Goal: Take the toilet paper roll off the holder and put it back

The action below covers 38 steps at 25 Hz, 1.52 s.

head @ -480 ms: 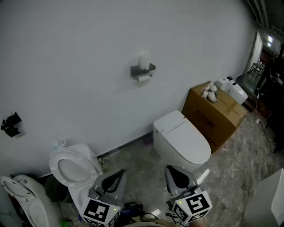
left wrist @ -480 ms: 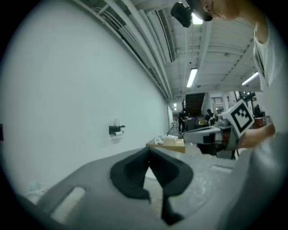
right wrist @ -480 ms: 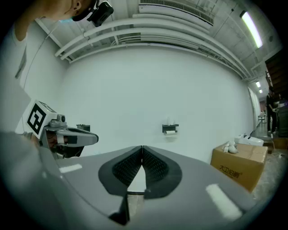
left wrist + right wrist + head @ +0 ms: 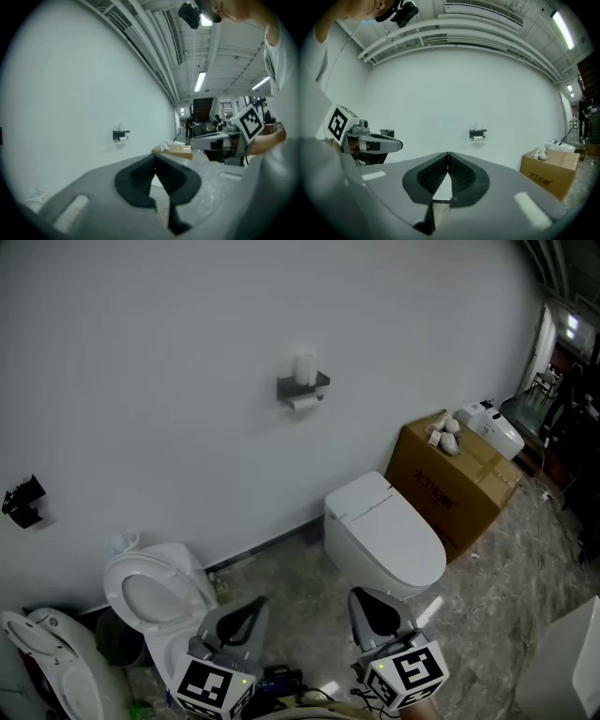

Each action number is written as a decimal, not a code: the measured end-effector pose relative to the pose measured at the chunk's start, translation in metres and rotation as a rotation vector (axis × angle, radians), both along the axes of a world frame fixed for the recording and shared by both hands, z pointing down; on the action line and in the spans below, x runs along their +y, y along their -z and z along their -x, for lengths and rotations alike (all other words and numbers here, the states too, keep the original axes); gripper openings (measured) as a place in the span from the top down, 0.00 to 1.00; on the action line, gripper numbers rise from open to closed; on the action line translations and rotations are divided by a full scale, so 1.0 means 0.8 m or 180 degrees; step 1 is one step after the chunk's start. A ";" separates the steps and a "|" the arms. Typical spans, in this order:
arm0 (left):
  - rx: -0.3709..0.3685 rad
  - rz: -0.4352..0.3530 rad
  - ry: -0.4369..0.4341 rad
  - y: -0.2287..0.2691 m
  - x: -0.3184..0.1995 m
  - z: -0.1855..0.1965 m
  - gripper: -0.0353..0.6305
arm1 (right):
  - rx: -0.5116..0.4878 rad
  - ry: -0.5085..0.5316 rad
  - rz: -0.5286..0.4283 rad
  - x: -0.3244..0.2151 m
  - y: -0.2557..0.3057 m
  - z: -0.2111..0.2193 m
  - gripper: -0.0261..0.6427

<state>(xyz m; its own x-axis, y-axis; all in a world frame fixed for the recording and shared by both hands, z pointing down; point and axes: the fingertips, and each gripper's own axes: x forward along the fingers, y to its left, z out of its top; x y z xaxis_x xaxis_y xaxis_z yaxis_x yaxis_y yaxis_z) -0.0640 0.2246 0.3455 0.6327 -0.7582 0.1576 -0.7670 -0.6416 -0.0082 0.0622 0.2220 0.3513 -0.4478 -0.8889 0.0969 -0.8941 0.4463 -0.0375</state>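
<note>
A dark holder is fixed to the white wall, with a white toilet paper roll hanging under it and another white roll standing on top. It shows small in the left gripper view and the right gripper view. My left gripper and right gripper sit at the bottom of the head view, far from the holder. Both are shut with nothing between the jaws. In its own view the left gripper points along the wall; the right gripper faces the wall.
A white toilet with closed lid stands below the holder. A cardboard box with small items on top sits to its right. An open toilet and another seat are at the lower left. A black bracket hangs on the wall.
</note>
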 end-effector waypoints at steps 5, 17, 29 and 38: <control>0.0014 -0.0047 0.0057 -0.003 -0.006 0.001 0.96 | -0.0063 0.0069 -0.0029 0.002 0.002 0.000 0.95; 0.0107 -0.0066 0.0013 0.004 -0.002 -0.013 0.76 | -0.0077 0.0181 0.0001 0.005 0.002 0.001 0.79; 0.0125 0.0048 0.0083 0.007 0.011 -0.035 0.76 | -0.0074 0.0195 -0.0035 0.010 0.006 -0.028 0.79; 0.0102 0.0049 0.0161 -0.004 0.027 -0.049 0.76 | -0.0052 0.0255 -0.0014 0.018 -0.009 -0.045 0.77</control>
<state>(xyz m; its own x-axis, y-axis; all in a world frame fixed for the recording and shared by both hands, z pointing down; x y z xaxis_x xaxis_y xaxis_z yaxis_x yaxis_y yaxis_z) -0.0245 0.2466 0.3487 0.5984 -0.7871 0.1496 -0.7982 -0.6018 0.0264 0.0982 0.2360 0.3583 -0.5191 -0.8505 0.0851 -0.8547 0.5167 -0.0497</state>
